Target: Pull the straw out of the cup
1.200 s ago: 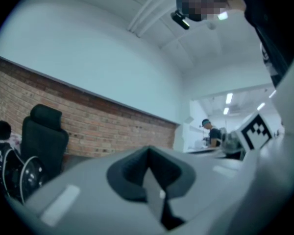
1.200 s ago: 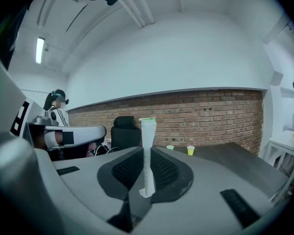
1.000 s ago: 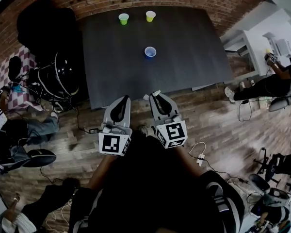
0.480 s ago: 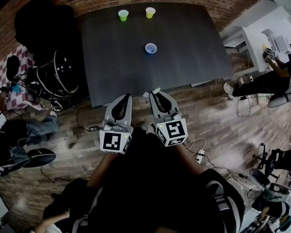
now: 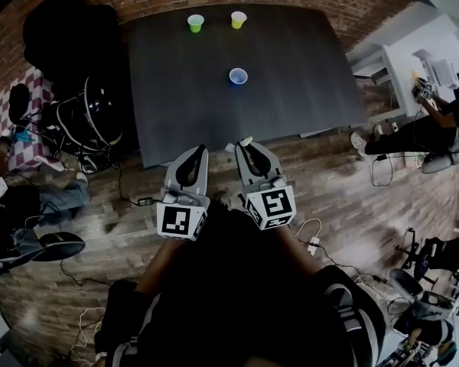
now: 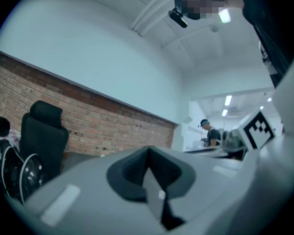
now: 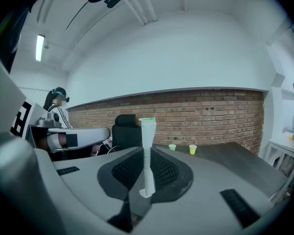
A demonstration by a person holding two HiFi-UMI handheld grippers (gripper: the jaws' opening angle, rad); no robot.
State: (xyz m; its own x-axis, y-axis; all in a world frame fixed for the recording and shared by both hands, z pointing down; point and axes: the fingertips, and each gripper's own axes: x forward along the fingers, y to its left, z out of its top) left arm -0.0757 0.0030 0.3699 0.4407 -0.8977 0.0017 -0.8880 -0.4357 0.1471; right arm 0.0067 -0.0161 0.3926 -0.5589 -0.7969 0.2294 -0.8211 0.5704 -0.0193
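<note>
Little has shifted over the last second: the straw stays upright, clamped in the right tongs at lower centre of the head view, outside every cup. Beside them the left tongs are pressed together on nothing. Higher in the frame, well apart, the dark desk carries a blue cup mid-desk and a green cup and yellow cup near its top edge.

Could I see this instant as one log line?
right gripper: shut on straw | left gripper: shut, empty | blue cup: on table, apart from both grippers
</note>
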